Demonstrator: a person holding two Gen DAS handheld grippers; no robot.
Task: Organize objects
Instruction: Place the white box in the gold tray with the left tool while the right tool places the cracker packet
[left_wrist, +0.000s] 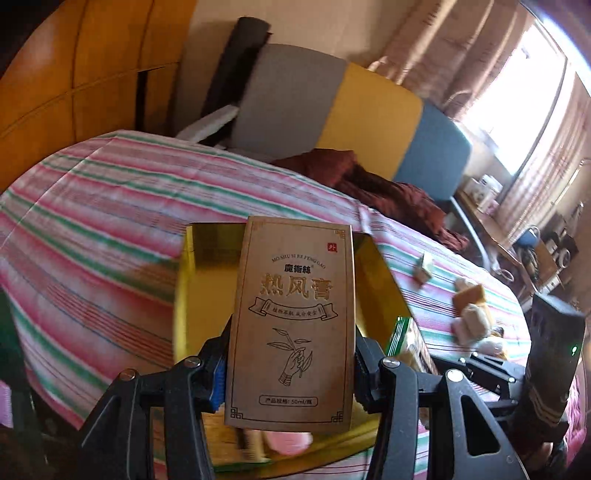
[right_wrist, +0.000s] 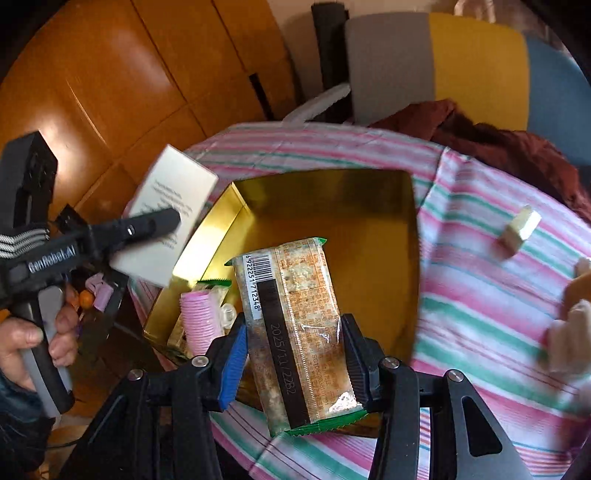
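Note:
My left gripper (left_wrist: 291, 369) is shut on an upright brown cardboard box (left_wrist: 295, 317) printed with Chinese text and a drawn hand. The box hangs over the near left part of a gold tray (left_wrist: 207, 280). In the right wrist view the same box (right_wrist: 170, 206) shows its white side, with a left finger (right_wrist: 155, 221) across it. My right gripper (right_wrist: 295, 332) is shut on a clear snack packet with green ends (right_wrist: 295, 325), held above the gold tray (right_wrist: 351, 221). A pink ribbed roller (right_wrist: 197, 321) and a green-edged packet (right_wrist: 212, 284) lie in the tray's near corner.
The tray rests on a pink, green and white striped sheet (right_wrist: 480, 295). A small pale wrapped block (right_wrist: 519, 230) and several soft pale items (left_wrist: 472, 314) lie to the right. A maroon cloth (left_wrist: 388, 192) and a grey, yellow and blue cushion (left_wrist: 369, 110) sit behind. A hand (right_wrist: 22, 339) holds the left handle.

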